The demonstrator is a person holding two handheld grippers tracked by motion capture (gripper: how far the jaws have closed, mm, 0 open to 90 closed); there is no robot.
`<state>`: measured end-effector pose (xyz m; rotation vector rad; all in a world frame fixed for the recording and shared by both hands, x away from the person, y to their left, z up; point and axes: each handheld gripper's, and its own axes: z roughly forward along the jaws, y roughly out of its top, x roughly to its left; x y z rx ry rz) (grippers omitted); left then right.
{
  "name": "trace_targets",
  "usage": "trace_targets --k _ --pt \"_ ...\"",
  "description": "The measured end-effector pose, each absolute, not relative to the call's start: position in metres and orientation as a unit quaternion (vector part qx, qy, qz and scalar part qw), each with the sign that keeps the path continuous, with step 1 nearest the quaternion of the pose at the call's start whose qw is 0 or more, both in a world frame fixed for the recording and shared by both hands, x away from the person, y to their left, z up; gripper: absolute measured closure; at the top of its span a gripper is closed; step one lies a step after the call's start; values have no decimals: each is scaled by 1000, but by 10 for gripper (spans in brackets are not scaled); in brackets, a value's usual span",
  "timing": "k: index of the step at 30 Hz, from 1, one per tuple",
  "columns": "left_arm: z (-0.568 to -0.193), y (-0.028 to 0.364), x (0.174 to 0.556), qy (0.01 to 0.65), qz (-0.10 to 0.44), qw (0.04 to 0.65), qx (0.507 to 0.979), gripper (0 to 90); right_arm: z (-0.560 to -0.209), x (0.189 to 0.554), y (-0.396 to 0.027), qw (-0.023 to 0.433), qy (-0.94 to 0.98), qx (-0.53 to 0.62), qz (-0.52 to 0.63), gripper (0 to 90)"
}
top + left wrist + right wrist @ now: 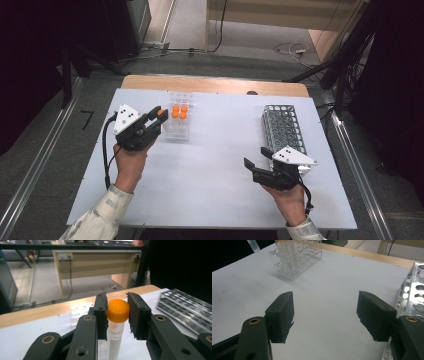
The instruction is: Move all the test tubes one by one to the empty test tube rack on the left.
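My left gripper (159,114) is shut on an orange-capped tube (117,315), pads pressing the cap from both sides; the clear tube body hangs below between the jaws. It hovers just left of a clear plastic rack (179,121) that holds several orange-capped tubes (180,111). My right gripper (256,158) stands open over bare table, nothing between its pads (280,315). A metal mesh rack (284,128) lies just right of it, its edge (413,287) showing beside the right jaw. The clear rack (295,257) appears far off in the right gripper view.
The white tabletop (210,165) has a wooden strip (215,84) along its far edge. Dark stands and cables sit on the floor beyond. A wooden desk (95,262) stands behind the table.
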<state>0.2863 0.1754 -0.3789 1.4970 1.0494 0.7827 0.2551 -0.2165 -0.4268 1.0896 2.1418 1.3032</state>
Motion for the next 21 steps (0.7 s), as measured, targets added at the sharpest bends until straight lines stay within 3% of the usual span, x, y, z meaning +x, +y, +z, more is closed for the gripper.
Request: trace_targets --k 11,21 --pt "-393 173 327 465 351 523 622 700 -425 255 -227 208 759 399 470 294" --pt "-409 171 338 475 345 511 628 699 -425 255 -231 210 756 403 470 297"
